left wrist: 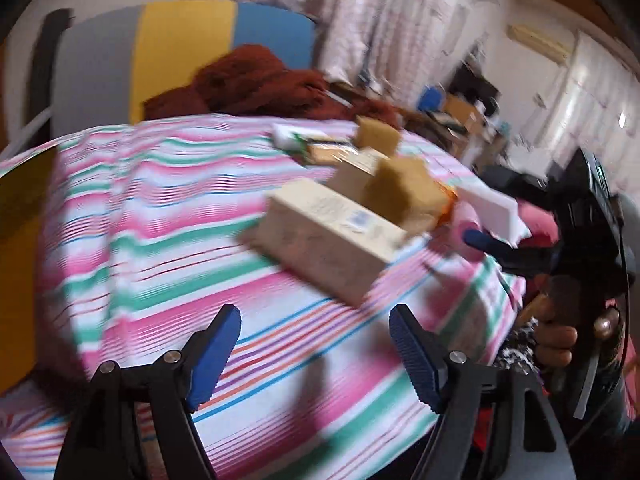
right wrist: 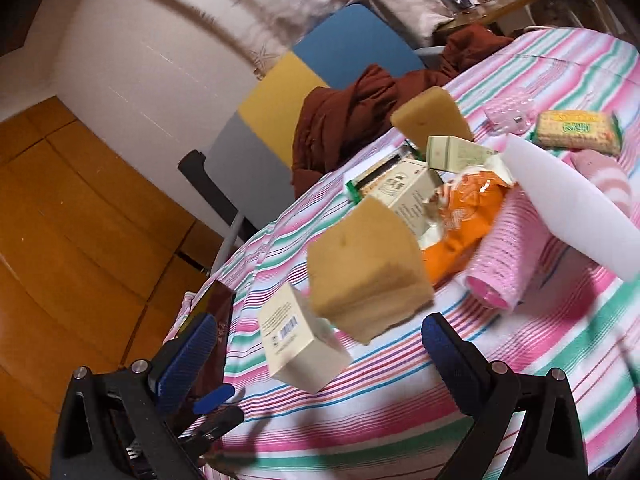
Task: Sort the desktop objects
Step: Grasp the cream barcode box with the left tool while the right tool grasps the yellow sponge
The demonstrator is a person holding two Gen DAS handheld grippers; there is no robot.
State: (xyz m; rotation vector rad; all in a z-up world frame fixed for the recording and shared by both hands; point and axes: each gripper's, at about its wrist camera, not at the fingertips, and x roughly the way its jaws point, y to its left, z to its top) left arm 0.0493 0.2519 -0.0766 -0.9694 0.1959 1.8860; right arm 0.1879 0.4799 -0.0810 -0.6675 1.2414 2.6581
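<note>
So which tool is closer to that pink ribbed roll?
Right. The right tool is open just short of the pink ribbed roll; the left tool hangs open farther back, behind the cream box.

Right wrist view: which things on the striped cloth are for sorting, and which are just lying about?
For sorting:
near sponge
far sponge
barcode box
orange packet
pink roll
biscuit pack
white block

Lying about:
brown cloth
chair
wooden floor

Both claws, left claw and right claw, are open and empty.
</note>
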